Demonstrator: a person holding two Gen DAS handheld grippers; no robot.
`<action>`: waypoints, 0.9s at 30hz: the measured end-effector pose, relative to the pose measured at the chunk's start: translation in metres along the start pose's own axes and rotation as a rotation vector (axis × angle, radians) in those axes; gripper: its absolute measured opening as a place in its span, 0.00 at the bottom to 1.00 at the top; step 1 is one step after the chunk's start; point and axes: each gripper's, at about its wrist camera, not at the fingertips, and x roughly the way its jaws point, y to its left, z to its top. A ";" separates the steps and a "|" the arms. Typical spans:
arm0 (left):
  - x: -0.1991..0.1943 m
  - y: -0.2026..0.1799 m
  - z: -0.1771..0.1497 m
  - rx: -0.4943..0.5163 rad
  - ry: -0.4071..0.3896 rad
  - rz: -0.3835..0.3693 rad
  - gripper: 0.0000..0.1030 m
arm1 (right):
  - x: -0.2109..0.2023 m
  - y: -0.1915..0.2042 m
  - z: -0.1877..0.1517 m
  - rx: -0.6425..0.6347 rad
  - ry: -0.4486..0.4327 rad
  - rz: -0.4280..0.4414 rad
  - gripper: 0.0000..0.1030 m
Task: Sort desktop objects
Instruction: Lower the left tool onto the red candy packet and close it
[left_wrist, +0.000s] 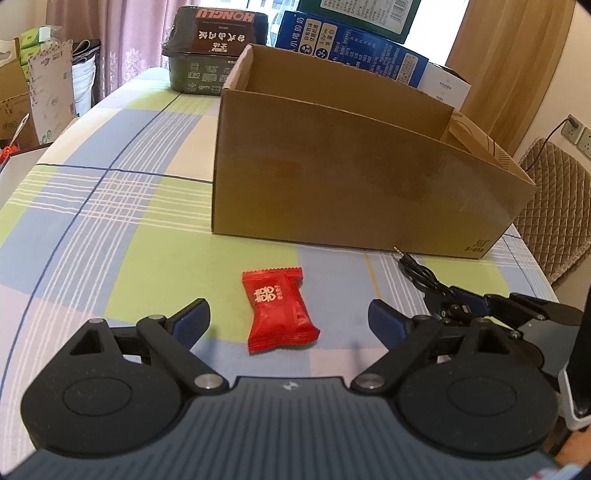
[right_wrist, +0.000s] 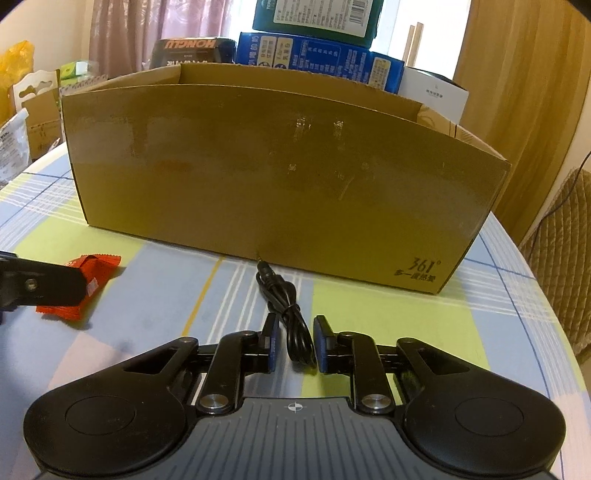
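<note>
- Red candy packet (left_wrist: 279, 311) flat on the checked surface (left_wrist: 110, 229), between the wide-spread fingers of the left tongs (left_wrist: 289, 320), touching neither.
- Black cable (right_wrist: 286, 306) coiled just before the cardboard box (right_wrist: 280, 177), its near end between the narrowed pads of the right tongs (right_wrist: 295, 341); contact hard to tell.
- Stacked cartons (right_wrist: 314, 55) behind the box.
</note>
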 end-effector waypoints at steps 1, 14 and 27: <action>0.002 -0.001 0.001 0.000 0.000 -0.002 0.85 | -0.001 0.000 0.000 0.001 0.006 0.004 0.10; 0.011 -0.007 -0.001 0.019 0.014 -0.015 0.74 | -0.015 -0.012 0.000 0.124 0.052 0.072 0.09; 0.026 -0.012 -0.005 0.088 0.011 0.060 0.50 | -0.016 -0.014 -0.001 0.144 0.054 0.077 0.09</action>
